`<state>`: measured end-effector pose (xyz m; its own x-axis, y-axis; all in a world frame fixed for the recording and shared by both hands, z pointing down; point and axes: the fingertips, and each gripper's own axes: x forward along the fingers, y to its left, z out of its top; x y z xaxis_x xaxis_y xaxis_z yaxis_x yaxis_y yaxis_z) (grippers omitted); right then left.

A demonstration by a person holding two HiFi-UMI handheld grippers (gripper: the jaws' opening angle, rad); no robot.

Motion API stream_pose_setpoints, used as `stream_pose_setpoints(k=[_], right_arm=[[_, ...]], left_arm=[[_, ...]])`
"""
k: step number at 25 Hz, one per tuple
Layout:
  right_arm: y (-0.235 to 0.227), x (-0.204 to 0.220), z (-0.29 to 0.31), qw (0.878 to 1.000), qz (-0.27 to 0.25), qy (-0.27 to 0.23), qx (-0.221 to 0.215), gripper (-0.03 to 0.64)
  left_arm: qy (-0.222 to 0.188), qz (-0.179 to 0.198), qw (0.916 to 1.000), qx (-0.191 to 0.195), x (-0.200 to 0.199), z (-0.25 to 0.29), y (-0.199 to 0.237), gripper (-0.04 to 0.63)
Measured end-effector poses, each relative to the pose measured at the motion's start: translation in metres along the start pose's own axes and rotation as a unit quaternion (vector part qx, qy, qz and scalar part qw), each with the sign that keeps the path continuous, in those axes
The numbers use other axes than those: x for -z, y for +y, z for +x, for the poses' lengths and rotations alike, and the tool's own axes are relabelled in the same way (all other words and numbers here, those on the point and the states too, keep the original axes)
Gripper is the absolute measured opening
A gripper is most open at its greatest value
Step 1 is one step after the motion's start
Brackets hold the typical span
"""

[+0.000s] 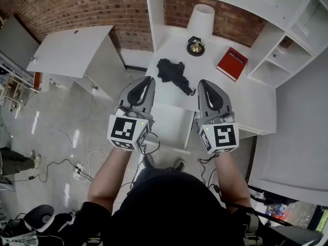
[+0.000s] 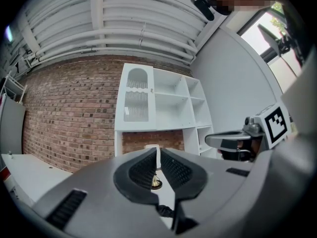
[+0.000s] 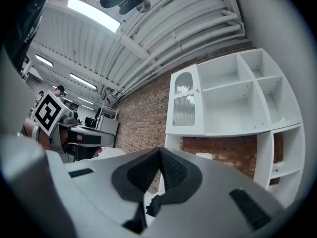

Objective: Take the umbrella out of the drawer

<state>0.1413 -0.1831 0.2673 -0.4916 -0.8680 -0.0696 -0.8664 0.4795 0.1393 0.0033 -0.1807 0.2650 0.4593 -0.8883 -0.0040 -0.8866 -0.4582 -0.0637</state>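
The black folded umbrella (image 1: pixel 172 74) lies on the white desk top (image 1: pixel 241 94), beyond both grippers. Below the desk's front edge the white drawer (image 1: pixel 171 124) stands pulled out, and nothing shows on its bottom. My left gripper (image 1: pixel 148 82) is shut and empty, its tips just left of the umbrella. My right gripper (image 1: pixel 202 84) is also shut and empty, just right of the umbrella's handle end. In the left gripper view the shut jaws (image 2: pixel 158 151) point level at the shelves, with a bit of umbrella (image 2: pixel 165 211) below them. The right gripper view shows its shut jaws (image 3: pixel 159 152) above the umbrella (image 3: pixel 152 205).
A white lamp (image 1: pixel 200 20) with a brass base and a red book (image 1: pixel 231 63) stand further back on the desk. White shelving (image 1: pixel 287 50) rises at the right and back. A white table (image 1: pixel 72 50) stands left. Cables and a power strip (image 1: pixel 79 172) lie on the floor.
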Motion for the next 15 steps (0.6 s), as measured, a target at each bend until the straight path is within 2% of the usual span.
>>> stream_pose_setpoints(k=[15], right_arm=[[-0.015,0.002,-0.011,1.000,0.002,-0.006,-0.009,0.000]], left_arm=[[0.005,0.009,0.9999,-0.009,0.001,0.005,-0.018,0.025]])
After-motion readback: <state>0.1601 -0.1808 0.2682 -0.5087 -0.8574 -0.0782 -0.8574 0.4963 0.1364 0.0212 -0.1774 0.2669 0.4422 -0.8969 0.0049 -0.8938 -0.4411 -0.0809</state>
